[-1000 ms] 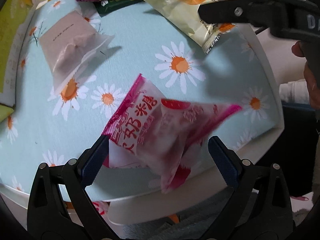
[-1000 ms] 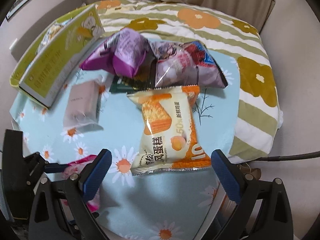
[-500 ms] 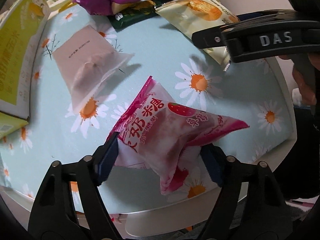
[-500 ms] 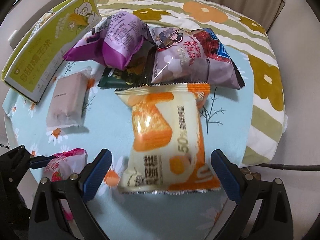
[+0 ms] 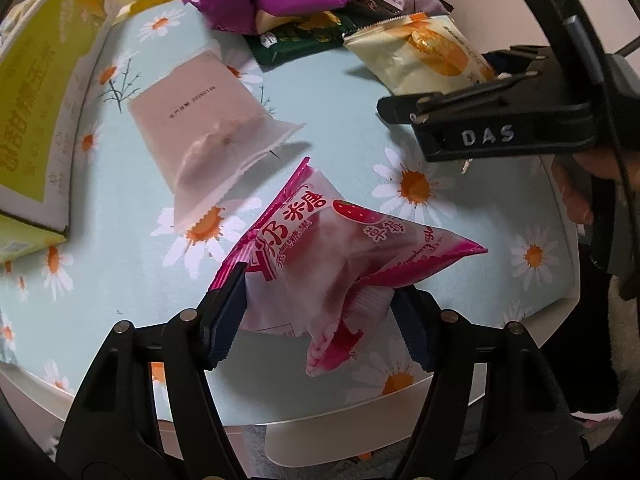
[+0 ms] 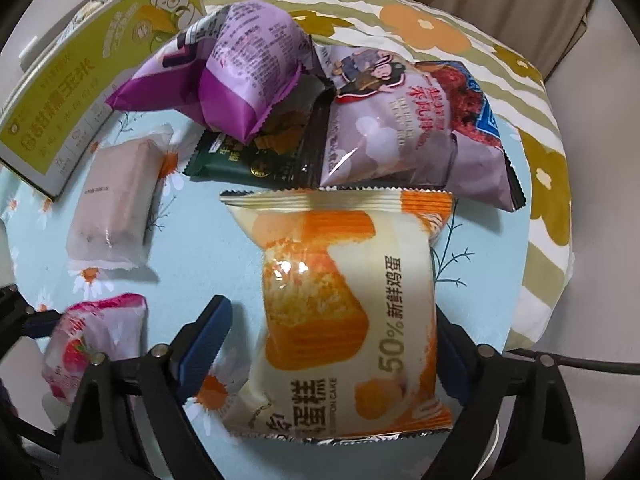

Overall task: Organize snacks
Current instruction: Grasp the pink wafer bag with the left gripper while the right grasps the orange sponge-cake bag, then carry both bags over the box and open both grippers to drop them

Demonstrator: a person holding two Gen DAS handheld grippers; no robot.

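We work over a round tabletop (image 5: 132, 272) under a pale blue daisy cloth, and going from the largest thing down: a yellow-green carton (image 6: 80, 92) lies along its left edge, a heap of purple and dark green snack bags (image 6: 248, 76) sits at the far side, a pale pink wrapped bar (image 5: 208, 120) lies apart in the middle, and nearest us are the two packets in hand. A second ago both pairs of fingers stood wide around their packets; since then both have been closing. Our left gripper (image 5: 320, 316) has pinched the pink strawberry candy packet (image 5: 332, 260): its blue fingers (image 5: 226, 320) press into the wrapper on both sides, the film has buckled into a peak, and the packet looks tilted and partly lifted off the cloth near the tabletop's front rim. Our right gripper (image 6: 332, 352) has come down over the orange egg cake packet (image 6: 344, 308), which now fills the space between the fingers; the left one stands just beside the wrapper's edge with a sliver of cloth showing, the right one is hidden behind the packet, so we cannot tell whether the grip is made. We judge that both snacks are about to be carried off together for sorting, the left one secured and the right one nearly so.
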